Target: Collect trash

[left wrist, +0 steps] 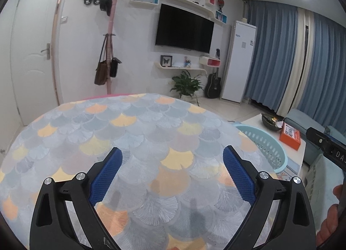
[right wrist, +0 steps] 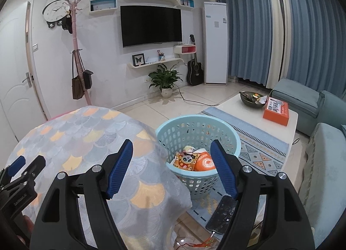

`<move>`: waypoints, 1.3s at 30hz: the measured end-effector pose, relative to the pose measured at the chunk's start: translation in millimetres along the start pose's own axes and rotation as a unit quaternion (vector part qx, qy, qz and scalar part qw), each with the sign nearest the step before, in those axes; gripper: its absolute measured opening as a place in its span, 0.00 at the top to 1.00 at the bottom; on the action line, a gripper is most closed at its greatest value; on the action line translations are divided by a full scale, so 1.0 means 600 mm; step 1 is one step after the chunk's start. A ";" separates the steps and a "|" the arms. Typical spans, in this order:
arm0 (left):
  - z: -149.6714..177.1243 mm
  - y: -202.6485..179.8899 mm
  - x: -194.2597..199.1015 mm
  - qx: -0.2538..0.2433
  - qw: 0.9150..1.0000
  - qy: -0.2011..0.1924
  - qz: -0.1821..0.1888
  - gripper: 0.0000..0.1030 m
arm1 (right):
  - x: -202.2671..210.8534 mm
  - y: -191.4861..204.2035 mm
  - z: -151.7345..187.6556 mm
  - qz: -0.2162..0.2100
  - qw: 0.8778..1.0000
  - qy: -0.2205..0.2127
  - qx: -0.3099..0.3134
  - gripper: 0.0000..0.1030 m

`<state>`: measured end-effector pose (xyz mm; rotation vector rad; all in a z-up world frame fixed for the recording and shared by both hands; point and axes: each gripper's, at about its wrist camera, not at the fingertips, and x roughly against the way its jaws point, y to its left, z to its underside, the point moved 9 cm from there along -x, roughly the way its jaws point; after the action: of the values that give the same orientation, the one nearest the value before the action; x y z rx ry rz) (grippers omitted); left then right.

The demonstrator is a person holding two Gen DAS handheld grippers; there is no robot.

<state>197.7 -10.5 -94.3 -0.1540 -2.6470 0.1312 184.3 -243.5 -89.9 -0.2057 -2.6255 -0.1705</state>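
Both grippers are hovering spread and empty: the left gripper (left wrist: 172, 170) over the patterned bench (left wrist: 129, 133), the right gripper (right wrist: 172, 166) at its edge, above the blue basket (right wrist: 229, 137) on the floor holding snack wrappers (right wrist: 187, 160).

- Not much I can actually read from here. "DA" in white letters on the black gripper body (left wrist: 337, 152) at the right edge, cut off after that.
- Orange box (right wrist: 276, 111) on the low table has big white characters, too small to make out.
- Orange wrapper (right wrist: 204, 162) in the basket has a round white logo, unreadable.
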 end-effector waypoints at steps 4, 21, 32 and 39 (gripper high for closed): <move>-0.002 0.004 0.003 0.002 1.000 -0.004 -0.009 0.11 | 0.003 0.004 -0.002 -0.001 1.000 -0.001 0.004 0.32; 0.001 -0.012 0.003 -0.022 1.000 -0.005 -0.012 0.11 | 0.012 0.000 0.002 0.002 1.000 -0.004 0.009 0.27; 0.004 -0.013 0.007 -0.020 1.000 -0.005 -0.014 0.11 | 0.010 0.001 0.004 0.002 1.000 -0.003 0.012 0.27; 0.003 -0.014 0.008 -0.019 1.000 -0.004 -0.013 0.11 | 0.005 0.001 0.008 0.001 1.000 0.000 0.015 0.27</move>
<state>192.0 -18.4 -93.1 -0.1307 -2.6604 0.0721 179.9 -241.7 -92.4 -0.1988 -2.6264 -0.1308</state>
